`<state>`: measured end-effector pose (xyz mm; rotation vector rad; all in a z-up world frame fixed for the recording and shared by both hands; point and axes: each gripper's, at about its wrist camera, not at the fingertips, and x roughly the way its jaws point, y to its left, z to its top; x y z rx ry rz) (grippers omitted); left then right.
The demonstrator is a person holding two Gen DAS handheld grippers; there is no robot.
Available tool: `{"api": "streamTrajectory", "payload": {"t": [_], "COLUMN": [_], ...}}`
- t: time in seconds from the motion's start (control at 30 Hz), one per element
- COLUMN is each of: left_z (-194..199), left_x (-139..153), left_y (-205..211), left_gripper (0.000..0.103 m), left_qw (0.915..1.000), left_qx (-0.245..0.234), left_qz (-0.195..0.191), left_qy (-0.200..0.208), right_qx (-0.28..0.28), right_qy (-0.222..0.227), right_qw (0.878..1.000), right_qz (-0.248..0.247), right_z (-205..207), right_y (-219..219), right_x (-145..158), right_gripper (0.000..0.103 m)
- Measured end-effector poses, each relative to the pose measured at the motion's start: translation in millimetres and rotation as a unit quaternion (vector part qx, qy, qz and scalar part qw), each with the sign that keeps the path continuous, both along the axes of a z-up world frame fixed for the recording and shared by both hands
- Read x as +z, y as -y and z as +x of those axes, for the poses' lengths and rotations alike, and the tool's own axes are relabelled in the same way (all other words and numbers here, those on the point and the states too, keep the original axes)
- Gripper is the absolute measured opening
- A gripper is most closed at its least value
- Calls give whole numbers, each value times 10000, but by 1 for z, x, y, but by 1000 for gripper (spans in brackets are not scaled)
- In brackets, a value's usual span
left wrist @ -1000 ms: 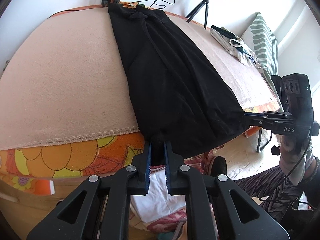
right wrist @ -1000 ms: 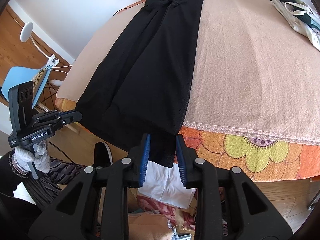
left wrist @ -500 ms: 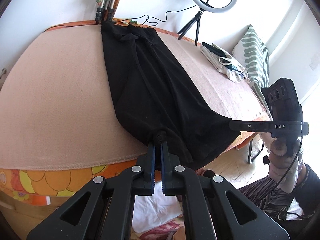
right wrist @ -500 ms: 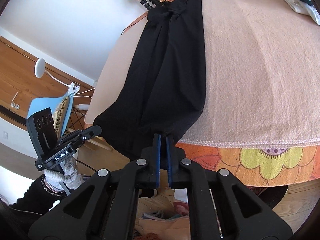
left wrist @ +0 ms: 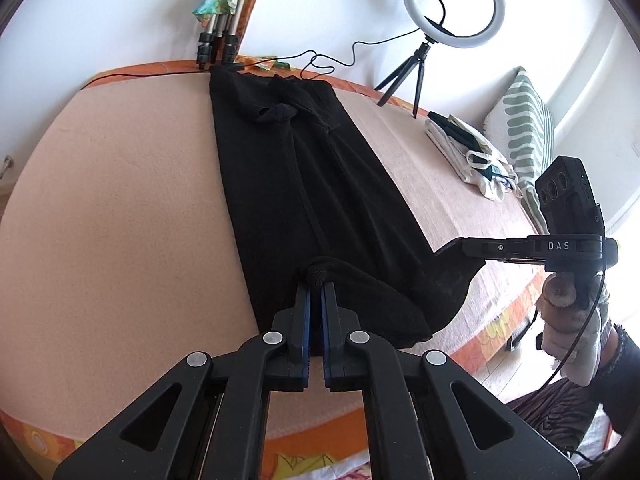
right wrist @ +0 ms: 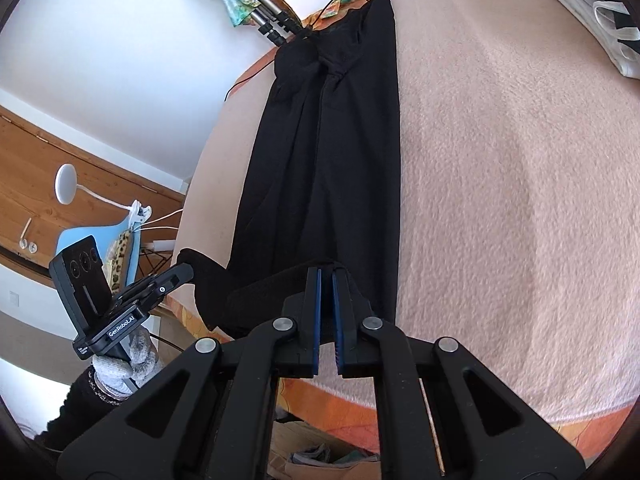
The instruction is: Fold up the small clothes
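Observation:
A long black garment [left wrist: 304, 184] lies lengthwise on a peach blanket [left wrist: 112, 216] over the table; it also shows in the right wrist view [right wrist: 332, 152]. My left gripper [left wrist: 316, 280] is shut on the garment's near hem at one corner. My right gripper [right wrist: 326, 274] is shut on the hem's other corner. Both hold the hem lifted above the cloth, folded back over the garment. The right gripper shows in the left wrist view [left wrist: 452, 248], the left gripper in the right wrist view [right wrist: 188, 270].
A ring light on a tripod [left wrist: 452, 8] stands at the far edge with a cable. A pile of white clothes [left wrist: 468, 148] lies at the right, beside a striped cushion [left wrist: 524, 132]. Tripod legs [left wrist: 216, 40] stand at the far end. A blue chair [right wrist: 100, 240] stands left of the table.
Both grippers closed on the hanging hem, then lifted it and carried it forward over the table. The hem now hangs above the garment instead of over the table's near edge.

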<state>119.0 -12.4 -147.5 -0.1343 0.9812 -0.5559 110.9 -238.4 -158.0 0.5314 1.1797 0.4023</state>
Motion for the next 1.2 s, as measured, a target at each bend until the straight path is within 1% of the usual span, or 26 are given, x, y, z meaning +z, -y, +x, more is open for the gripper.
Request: {"api": "streamTrajectory", "payload": {"t": [0.23,0.3,0.47,0.53,0.6,0.67,0.73,0.8,0.87,0.93,1.0,1.07,1.13,1.17,1.2], "left_z": [46,53,68,73,76,79,78,75,72,63,50,42,37,36,36], "left_x": [-11,-15,-28,-31,-33,-34,-31,-22,-11,-5,-5,-8,-13,-15,-18], "left_y": [-5,-4,-4,-5,-8,-11,-19,-26,-36,-38,-29,-18,-5,-1,5], "left_gripper": [3,3,3,4,4,9,10,10,12,12,12,12,12,12,12], "left_qw": [9998,9998,9997,9997,9993,9984,9976,9980,9981,9986,9993,9991,9978,9975,9969], "left_qx": [178,167,181,155,235,269,281,316,329,182,-149,-374,-608,-661,-735], "left_qz": [70,125,137,55,55,-23,-222,-240,-388,-425,-246,-108,16,51,110], "left_qy": [43,67,-78,-191,-298,-499,-598,-494,-356,-255,-228,-196,-244,-248,-257], "right_qx": [-197,-254,-288,-262,-265,-263,-314,-358,-326,-121,198,460,717,822,917], "right_qy": [-109,-208,-295,-343,-386,-396,-293,-11,165,335,454,458,461,456,434], "right_qw": [9995,9993,9988,9987,9987,9989,9990,9994,9993,9992,9975,9963,9944,9928,9914], "right_qz": [-221,-175,-255,-284,-194,-33,95,40,-74,-177,-500,-561,-631,-744,-826], "right_z": [44,54,69,74,76,79,78,69,57,42,28,23,22,24,26], "right_y": [9,10,10,9,10,15,22,29,30,23,9,-5,-18,-24,-30], "right_x": [-14,-20,-30,-33,-33,-29,-19,-1,13,24,27,25,19,16,12], "right_gripper": [6,6,6,7,7,12,38,44,44,44,44,43,38,34,33]}}
